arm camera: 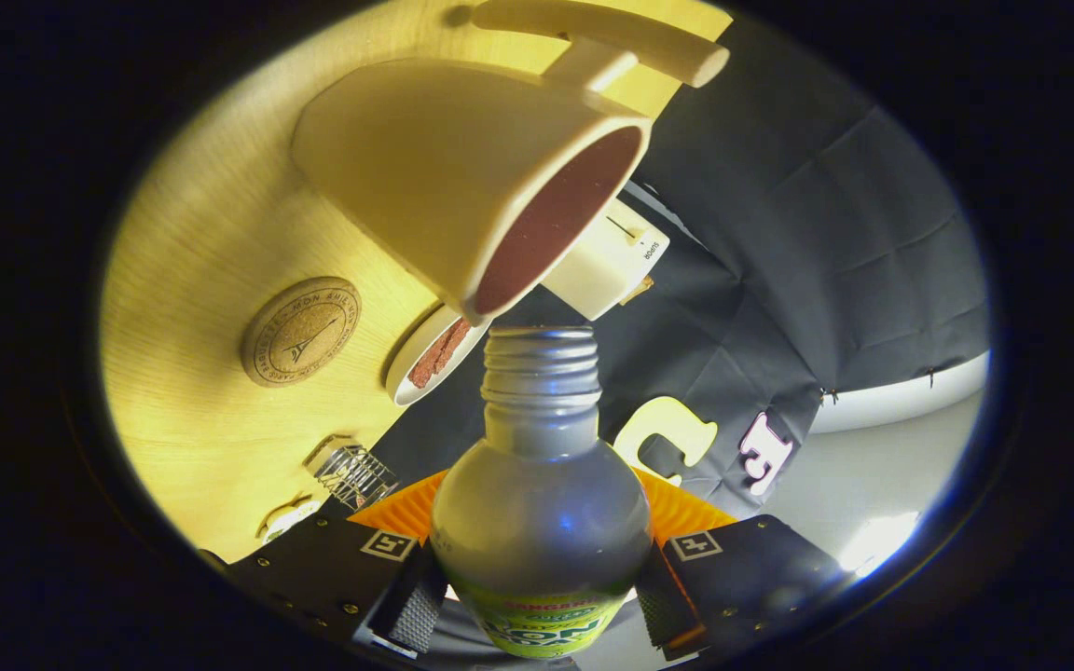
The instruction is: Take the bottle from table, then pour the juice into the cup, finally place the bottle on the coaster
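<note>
The gripper (537, 596) clenched the bottle (540, 485) between both fingers, its uncapped mouth tipped just at the rim of the cup (444, 168), near the tabletop (192, 280) edge, the coaster (300, 331) beside them.

- My single camera rode on the gripper (537, 596) and looked forward along its two fingers, which clamped the bottle (540, 522) from both sides right under the lens.
- The bottle served as my landmark: it stood very near the camera, its open neck pointing away along the viewing axis.
- The view was rolled hard sideways, so the wooden table (211, 280) ran like a wall beside the bottle.
- Just beyond the bottle's mouth I saw the cup (462, 168) close up, its opening turned toward the bottle.
- The cork coaster (300, 331) lay on the table farther off, to the side of the bottle's neck.
</note>
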Tool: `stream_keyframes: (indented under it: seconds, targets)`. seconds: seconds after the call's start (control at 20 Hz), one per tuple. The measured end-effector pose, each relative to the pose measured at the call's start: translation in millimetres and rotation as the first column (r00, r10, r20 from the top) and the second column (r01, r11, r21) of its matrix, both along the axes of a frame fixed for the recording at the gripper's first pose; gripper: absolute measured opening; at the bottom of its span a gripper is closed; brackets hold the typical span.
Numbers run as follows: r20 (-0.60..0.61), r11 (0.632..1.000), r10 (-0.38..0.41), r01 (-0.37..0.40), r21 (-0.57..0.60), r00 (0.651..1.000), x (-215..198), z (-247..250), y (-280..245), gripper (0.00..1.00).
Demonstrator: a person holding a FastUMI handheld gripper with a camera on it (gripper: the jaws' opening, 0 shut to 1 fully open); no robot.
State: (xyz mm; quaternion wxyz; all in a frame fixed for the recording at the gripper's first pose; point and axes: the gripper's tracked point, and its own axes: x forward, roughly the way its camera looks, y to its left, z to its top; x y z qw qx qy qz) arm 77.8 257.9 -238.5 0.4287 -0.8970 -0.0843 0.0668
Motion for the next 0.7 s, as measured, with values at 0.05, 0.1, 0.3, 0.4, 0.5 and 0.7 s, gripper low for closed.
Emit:
stream_keyframes:
  seconds: [0.05,0.1,0.3,0.4,0.5,0.7]
  targets:
    - [-0.001,1.000,0.000,0.000,0.011,1.000,0.4,-0.3,0.0,0.83]
    - [-0.002,1.000,0.001,-0.001,0.023,1.000,0.6,-1.2,0.3,0.83]
    - [-0.008,0.996,-0.001,0.001,0.086,1.000,3.4,-2.1,-4.3,0.83]
    - [-0.004,0.988,0.004,-0.003,0.153,1.000,5.2,0.2,-6.9,0.83]
    - [-0.012,0.974,0.004,-0.001,0.229,1.000,6.4,0.3,-8.7,0.83]
    - [-0.019,0.929,0.014,-0.006,0.369,1.000,3.1,0.0,-7.0,0.83]
